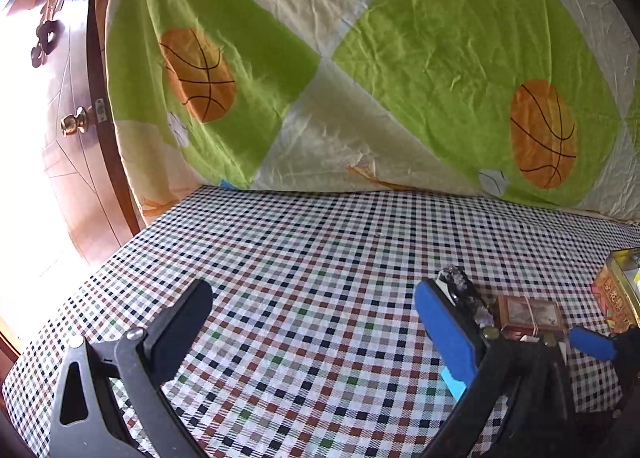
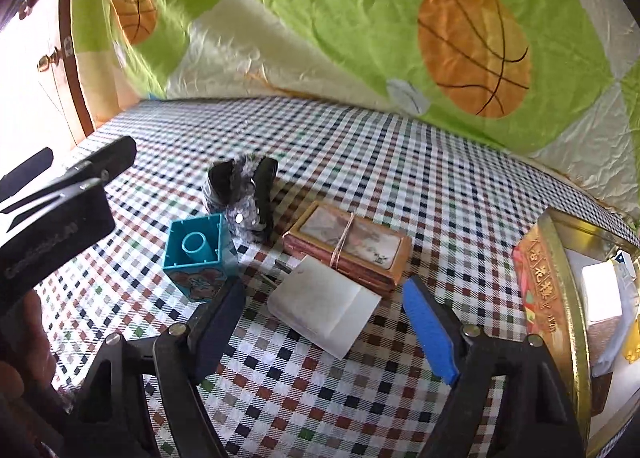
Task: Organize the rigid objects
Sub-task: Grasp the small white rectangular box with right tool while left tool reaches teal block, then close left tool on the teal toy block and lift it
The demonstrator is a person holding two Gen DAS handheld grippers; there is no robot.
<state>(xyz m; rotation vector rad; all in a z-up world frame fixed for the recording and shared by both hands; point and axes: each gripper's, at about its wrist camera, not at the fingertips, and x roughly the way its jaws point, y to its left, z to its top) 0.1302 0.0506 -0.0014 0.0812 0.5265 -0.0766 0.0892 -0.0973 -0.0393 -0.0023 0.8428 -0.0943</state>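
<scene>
Right gripper (image 2: pixel 324 322) jaws wide open, empty, poised over white charger (image 2: pixel 320 304) dead ahead at 12 o'clock; pick looks like the step in hand. Next move likely: lower and close across its short sides. Teal block (image 2: pixel 198 258) at 10 o'clock and banded card box (image 2: pixel 348 250) at 1 o'clock sit close, crowding the approach. Black wrapped bundle (image 2: pixel 242 196) farther at 11. Gold tin (image 2: pixel 560 298) at 3 o'clock, probable destination. Left gripper (image 1: pixel 316 322) open, empty, over bare checked cloth (image 1: pixel 304 258).
</scene>
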